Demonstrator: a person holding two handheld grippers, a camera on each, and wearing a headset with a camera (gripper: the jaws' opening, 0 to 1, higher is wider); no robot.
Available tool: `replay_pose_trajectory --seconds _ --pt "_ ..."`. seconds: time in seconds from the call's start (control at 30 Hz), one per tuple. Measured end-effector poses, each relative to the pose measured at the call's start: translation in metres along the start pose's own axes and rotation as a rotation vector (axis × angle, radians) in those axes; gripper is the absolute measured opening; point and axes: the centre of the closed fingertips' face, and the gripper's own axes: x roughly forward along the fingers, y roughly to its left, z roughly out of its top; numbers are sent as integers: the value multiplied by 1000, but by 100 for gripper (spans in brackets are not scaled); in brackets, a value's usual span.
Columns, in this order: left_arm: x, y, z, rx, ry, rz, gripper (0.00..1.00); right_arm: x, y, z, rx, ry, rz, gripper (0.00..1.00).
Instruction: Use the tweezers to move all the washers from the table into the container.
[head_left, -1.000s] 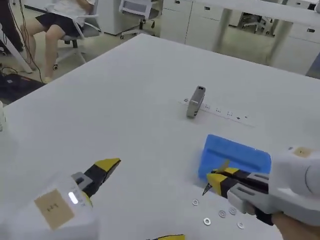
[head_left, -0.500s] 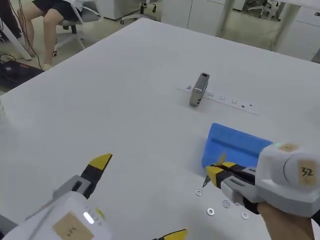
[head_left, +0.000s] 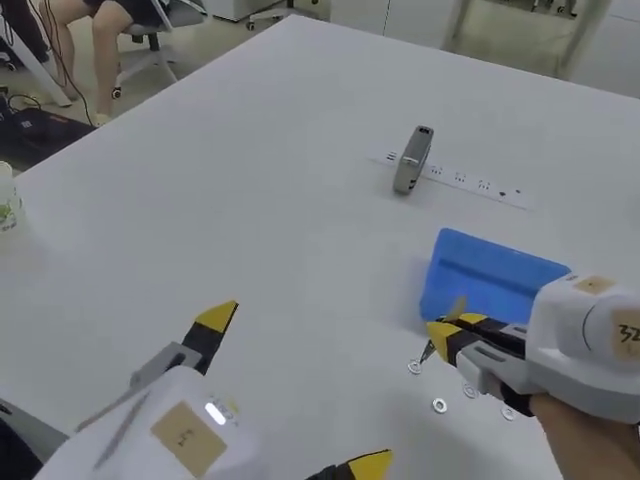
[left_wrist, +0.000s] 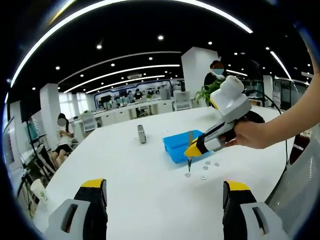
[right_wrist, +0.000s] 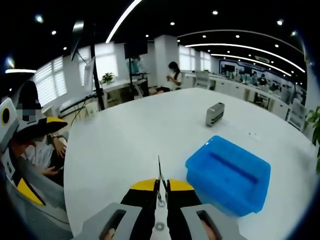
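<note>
Right tool (head_left: 446, 331), pinching the tweezers (head_left: 427, 351), is reaching toward washers (head_left: 439, 405) lying on the bench (head_left: 250, 200) beside the seemingly empty blue container (head_left: 495, 280); left tool (head_left: 296, 388) is waiting, spread.

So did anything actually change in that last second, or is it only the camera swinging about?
Mostly the camera shifted. The right gripper, shut on the tweezers, has eased their tip a little closer to the nearest washer. Nothing was picked up or let go. The other washers, the blue container and the open left gripper stayed as they were.
</note>
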Motion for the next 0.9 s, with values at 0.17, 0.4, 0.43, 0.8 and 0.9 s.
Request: replay_pose_trajectory --seconds 0.17,0.4,0.43,0.8,0.9 --pt "1 -1 -5 7 22 -3 99 -1 -1 -4 17 7 -5 3" --pt "2 0 -7 8 33 -1 99 3 2 -6 14 14 -3 3" --pt "2 0 -7 9 35 -1 99 4 2 -6 15 15 -4 3" --pt "2 1 -10 13 47 4 97 9 -6 -10 18 18 -25 3" --pt "2 1 -11 17 51 5 97 10 -7 -12 7 28 -30 3"
